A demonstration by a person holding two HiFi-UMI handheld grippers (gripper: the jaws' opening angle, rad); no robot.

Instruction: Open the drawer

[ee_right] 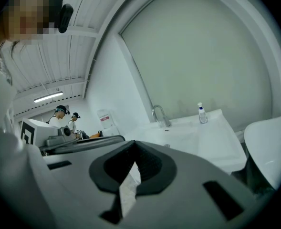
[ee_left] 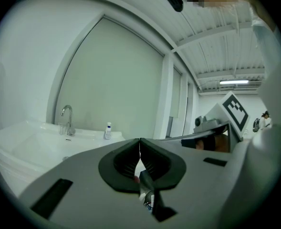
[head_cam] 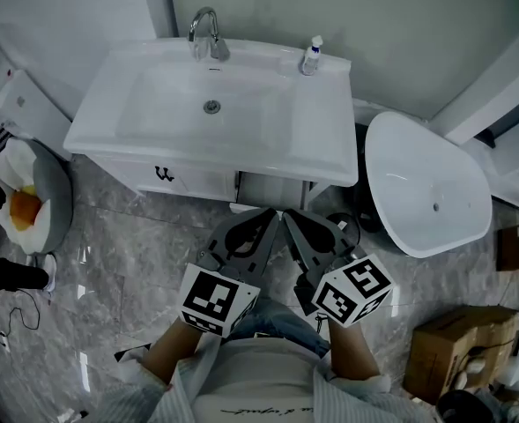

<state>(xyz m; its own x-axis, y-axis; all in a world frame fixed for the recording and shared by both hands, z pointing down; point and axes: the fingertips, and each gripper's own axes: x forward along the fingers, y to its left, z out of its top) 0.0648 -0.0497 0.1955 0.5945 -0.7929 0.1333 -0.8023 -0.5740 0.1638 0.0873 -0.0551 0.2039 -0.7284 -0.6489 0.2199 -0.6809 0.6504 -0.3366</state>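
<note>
A white vanity holds a sink [head_cam: 211,104]. Its drawer front [head_cam: 184,181] with a small dark handle [head_cam: 164,174] sits closed under the left part of the basin. Both grippers hover over the floor in front of the vanity, clear of the drawer, tips nearly side by side. My left gripper [head_cam: 270,215] is shut with nothing in it, and its jaws meet in the left gripper view [ee_left: 140,141]. My right gripper [head_cam: 288,218] is also shut and empty, jaws closed in the right gripper view [ee_right: 134,143]. The sink [ee_left: 40,137] [ee_right: 188,135] lies ahead in both.
A faucet [head_cam: 204,33] and a small bottle [head_cam: 310,55] stand on the sink's back rim. A white oval basin [head_cam: 426,183] leans to the right of the vanity. A cardboard box [head_cam: 457,351] sits at the lower right. Two people [ee_right: 66,117] stand far off.
</note>
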